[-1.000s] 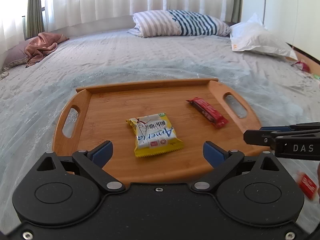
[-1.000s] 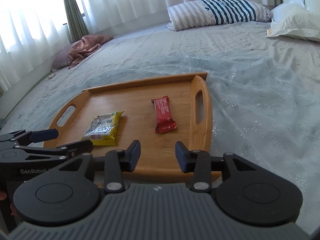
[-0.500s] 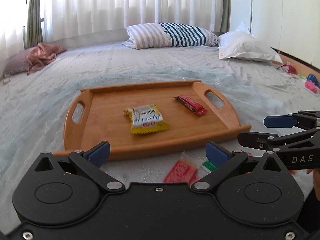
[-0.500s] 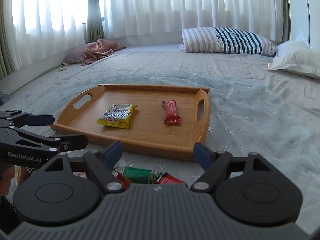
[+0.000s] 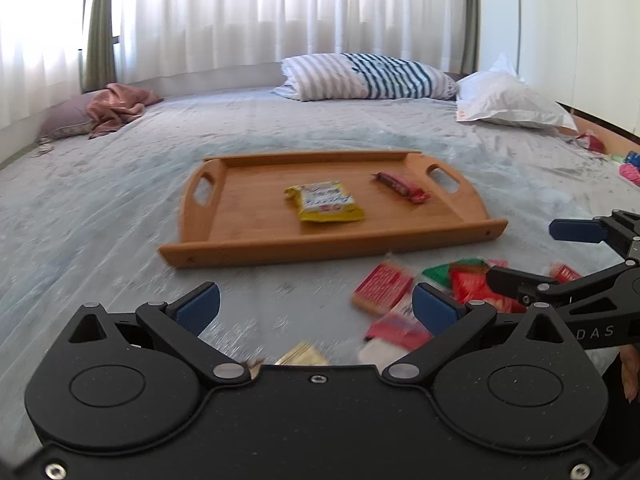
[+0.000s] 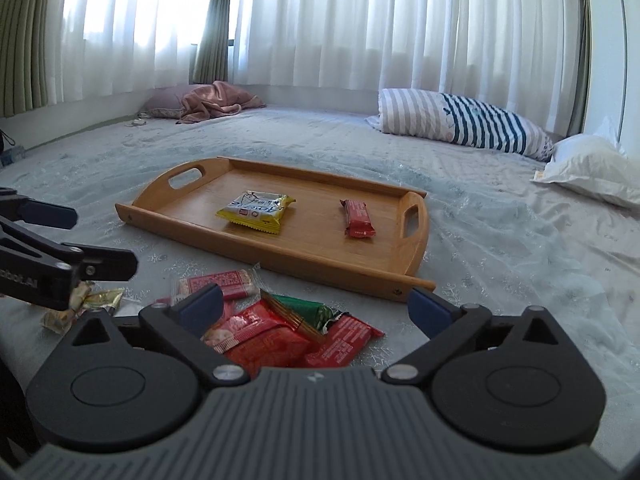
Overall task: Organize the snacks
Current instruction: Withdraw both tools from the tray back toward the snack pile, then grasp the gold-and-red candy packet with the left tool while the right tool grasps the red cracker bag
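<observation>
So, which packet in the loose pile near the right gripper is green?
The green packet, at the pile's far side toward the tray. It is the only green one; the packets around it are red.

Sunlit curtains (image 6: 360, 32) behind wide bed (image 6: 520, 248)

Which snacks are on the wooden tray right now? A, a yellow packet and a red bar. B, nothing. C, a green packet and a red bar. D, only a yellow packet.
A: the tray holds just the yellow packet and the red bar; the green packet lies on the bed in front of it.
</observation>
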Motion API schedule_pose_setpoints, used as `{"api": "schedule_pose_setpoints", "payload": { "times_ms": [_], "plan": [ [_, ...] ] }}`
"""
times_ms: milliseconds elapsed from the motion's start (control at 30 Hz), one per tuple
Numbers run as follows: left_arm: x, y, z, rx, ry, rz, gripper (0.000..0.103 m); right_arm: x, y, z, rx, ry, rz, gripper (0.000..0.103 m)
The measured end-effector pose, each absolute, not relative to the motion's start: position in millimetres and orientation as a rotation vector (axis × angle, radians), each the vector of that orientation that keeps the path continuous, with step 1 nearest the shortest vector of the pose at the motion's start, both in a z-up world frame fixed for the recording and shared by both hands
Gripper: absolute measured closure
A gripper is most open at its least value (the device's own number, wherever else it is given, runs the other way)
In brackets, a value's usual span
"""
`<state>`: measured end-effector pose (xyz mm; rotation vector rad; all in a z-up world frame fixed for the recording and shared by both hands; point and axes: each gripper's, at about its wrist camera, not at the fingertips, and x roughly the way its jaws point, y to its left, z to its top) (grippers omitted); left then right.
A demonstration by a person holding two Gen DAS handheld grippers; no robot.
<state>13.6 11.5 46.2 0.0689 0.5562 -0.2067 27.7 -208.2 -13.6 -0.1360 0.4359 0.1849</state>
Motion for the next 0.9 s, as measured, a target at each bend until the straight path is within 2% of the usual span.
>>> {"api": "schedule_pose_setpoints", "payload": {
  "times_ms": [233, 300, 467, 533, 600, 667, 733, 900],
  "plan": [
    [-5.4, 19.7, 35.7, 0.068, 0.577, -0.173, 0.000, 17.5, -203.8, -24.4, -0.118, 0.436, 0.210, 0.000],
    [-10.4, 19.2, 33.0, 0.075, 0.584, -0.173, 0.004, 14.6, -201.4, -27.6, -0.124, 0.435, 0.210, 0.000],
    [-23.7, 19.2, 32.9, 0.047, 0.601, -0.194, 0.050, 12.9, -197.8, -33.2, -0.117, 0.474, 0.211, 0.000],
    [-28.6, 18.5, 33.0, 0.042, 0.612, -0.209, 0.060, 12.6, -198.7, -34.9, -0.087, 0.488, 0.231, 0.000],
    [-30.9, 16.1, 31.3, 0.052, 0.632, -0.211, 0.065, 11.7, -198.1, -36.6, -0.075, 0.493, 0.240, 0.001],
    [-32.4, 14.4, 27.7, 0.057, 0.651, -0.208, 0.078, 10.7, -195.6, -38.4, -0.092, 0.491, 0.238, 0.003],
    [-31.7, 13.6, 23.8, 0.041, 0.671, -0.205, 0.084, 9.6, -191.2, -40.5, -0.125, 0.488, 0.223, 0.007],
    [-29.6, 14.6, 20.0, -0.024, 0.687, -0.183, 0.085, 6.8, -182.4, -43.3, -0.162, 0.483, 0.222, 0.015]
  ]
}}
